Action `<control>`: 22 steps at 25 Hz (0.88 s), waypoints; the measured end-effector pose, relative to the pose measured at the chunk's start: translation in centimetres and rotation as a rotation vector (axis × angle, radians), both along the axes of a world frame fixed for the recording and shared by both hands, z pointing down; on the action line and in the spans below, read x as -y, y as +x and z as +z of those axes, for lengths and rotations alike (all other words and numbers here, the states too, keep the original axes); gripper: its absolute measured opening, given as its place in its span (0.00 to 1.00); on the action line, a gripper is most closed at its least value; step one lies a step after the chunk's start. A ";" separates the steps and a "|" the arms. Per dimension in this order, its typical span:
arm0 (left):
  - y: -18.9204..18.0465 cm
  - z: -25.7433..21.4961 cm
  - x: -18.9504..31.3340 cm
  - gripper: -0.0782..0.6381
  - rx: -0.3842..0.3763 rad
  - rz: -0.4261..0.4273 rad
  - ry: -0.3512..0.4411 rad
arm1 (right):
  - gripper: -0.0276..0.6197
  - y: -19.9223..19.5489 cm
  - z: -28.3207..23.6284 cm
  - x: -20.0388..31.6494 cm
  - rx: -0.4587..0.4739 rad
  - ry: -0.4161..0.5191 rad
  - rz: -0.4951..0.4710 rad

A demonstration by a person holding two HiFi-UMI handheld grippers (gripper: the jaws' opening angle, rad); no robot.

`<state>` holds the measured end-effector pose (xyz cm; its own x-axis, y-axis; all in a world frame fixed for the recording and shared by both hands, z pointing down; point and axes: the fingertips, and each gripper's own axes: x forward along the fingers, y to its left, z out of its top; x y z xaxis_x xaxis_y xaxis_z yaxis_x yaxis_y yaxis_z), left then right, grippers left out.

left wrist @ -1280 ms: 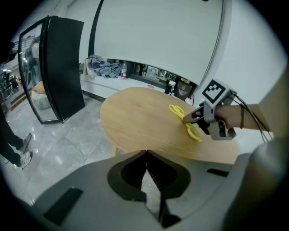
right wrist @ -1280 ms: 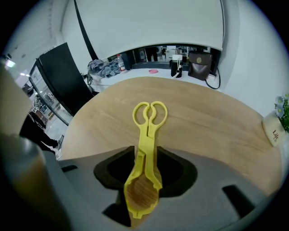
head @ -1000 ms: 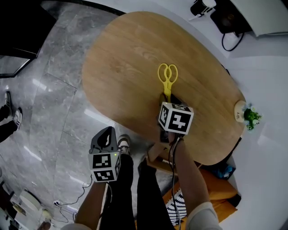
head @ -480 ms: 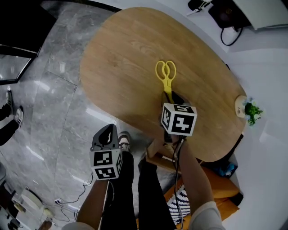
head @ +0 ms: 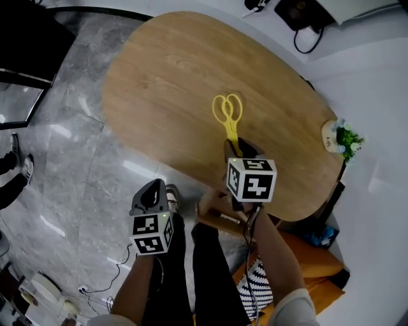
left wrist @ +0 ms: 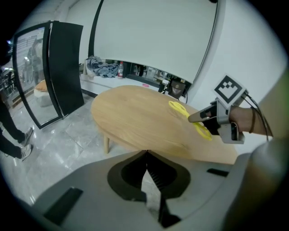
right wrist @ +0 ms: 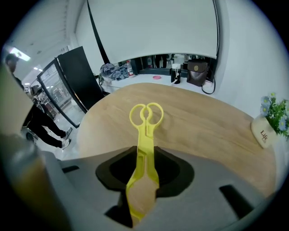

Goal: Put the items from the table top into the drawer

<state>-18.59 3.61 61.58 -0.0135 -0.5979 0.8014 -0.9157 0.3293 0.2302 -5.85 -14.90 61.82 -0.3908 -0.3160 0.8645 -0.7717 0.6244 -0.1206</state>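
Observation:
Yellow scissor-style tongs (head: 226,114) hang over the oval wooden table (head: 166,76), loop handles pointing away from me. My right gripper (head: 239,151) is shut on their spoon-shaped ends; in the right gripper view the tongs (right wrist: 145,122) run between the jaws of my right gripper (right wrist: 144,158). My left gripper (head: 152,191) is off the table's near edge, above the floor, shut and empty (left wrist: 146,155). The left gripper view shows the right gripper (left wrist: 201,117) holding the tongs (left wrist: 180,108). A light wooden drawer (head: 217,213) shows under the near table edge, partly hidden by the right gripper.
A small potted plant (head: 341,137) stands at the table's right end. A black bag and cable (head: 299,16) lie beyond the far edge. My legs (head: 191,267) and an orange object (head: 309,255) are below. A dark cabinet (head: 25,44) stands on the grey marble floor at left.
The right gripper has drawn the tongs back across the table toward its near edge. The left gripper has stayed beside my legs, shifting only a little.

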 end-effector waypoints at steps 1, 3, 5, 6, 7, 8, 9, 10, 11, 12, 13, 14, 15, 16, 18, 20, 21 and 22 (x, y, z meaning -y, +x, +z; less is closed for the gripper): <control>0.6 -0.1 -0.2 0.12 0.000 -0.003 0.000 | 0.22 0.9 -0.1 -0.6 0.004 -0.007 -0.002; 2.0 -0.4 -0.5 0.12 0.000 -0.008 0.003 | 0.22 2.6 -0.5 -1.7 0.007 -0.015 -0.009; 3.4 -0.7 -0.8 0.12 0.000 -0.010 0.008 | 0.22 4.3 -0.8 -2.8 0.008 -0.019 -0.016; 4.1 -0.8 -0.9 0.12 0.000 -0.010 0.011 | 0.22 5.2 -0.9 -3.5 0.009 -0.023 -0.019; 4.9 -0.8 -1.2 0.12 0.001 -0.008 0.014 | 0.22 6.0 -1.0 -4.2 0.010 -0.028 -0.023; 5.6 -0.9 -1.5 0.12 0.001 -0.006 0.015 | 0.22 6.7 -1.1 -4.9 0.010 -0.034 -0.028; 6.3 -1.0 -1.8 0.12 0.001 -0.003 0.015 | 0.22 7.4 -1.2 -5.8 0.010 -0.039 -0.037; 6.9 -1.0 -2.2 0.12 0.003 0.000 0.013 | 0.22 8.0 -1.4 -6.6 0.010 -0.043 -0.049; 7.5 -1.0 -2.6 0.12 0.005 0.003 0.009 | 0.22 8.6 -1.6 -7.3 0.010 -0.047 -0.063; 8.2 -0.9 -2.9 0.12 0.008 0.006 0.005 | 0.22 9.2 -1.7 -8.0 0.012 -0.051 -0.078; 8.8 -0.9 -3.3 0.12 0.010 0.008 0.001 | 0.22 9.9 -1.9 -8.7 0.013 -0.055 -0.093; 9.5 -0.9 -3.6 0.12 0.009 0.007 -0.004 | 0.22 10.6 -2.0 -9.4 0.013 -0.061 -0.109; 10.1 -0.9 -4.0 0.12 0.007 0.005 -0.009 | 0.22 11.3 -2.2 -10.1 0.011 -0.067 -0.125; 10.7 -0.8 -4.5 0.12 0.003 0.000 -0.015 | 0.22 12.0 -2.3 -10.9 0.009 -0.074 -0.140; 11.6 -0.8 -5.3 0.12 -0.005 -0.007 -0.026 | 0.22 13.1 -2.5 -12.4 0.004 -0.087 -0.172; 12.5 -0.6 -5.8 0.12 -0.014 -0.006 -0.035 | 0.22 14.0 -2.6 -13.6 -0.001 -0.095 -0.207; 13.0 -0.4 -5.9 0.12 -0.020 -0.001 -0.038 | 0.22 14.4 -2.6 -14.2 -0.004 -0.099 -0.224; 13.5 -0.3 -6.0 0.12 -0.025 0.005 -0.040 | 0.22 14.8 -2.6 -14.9 -0.006 -0.104 -0.242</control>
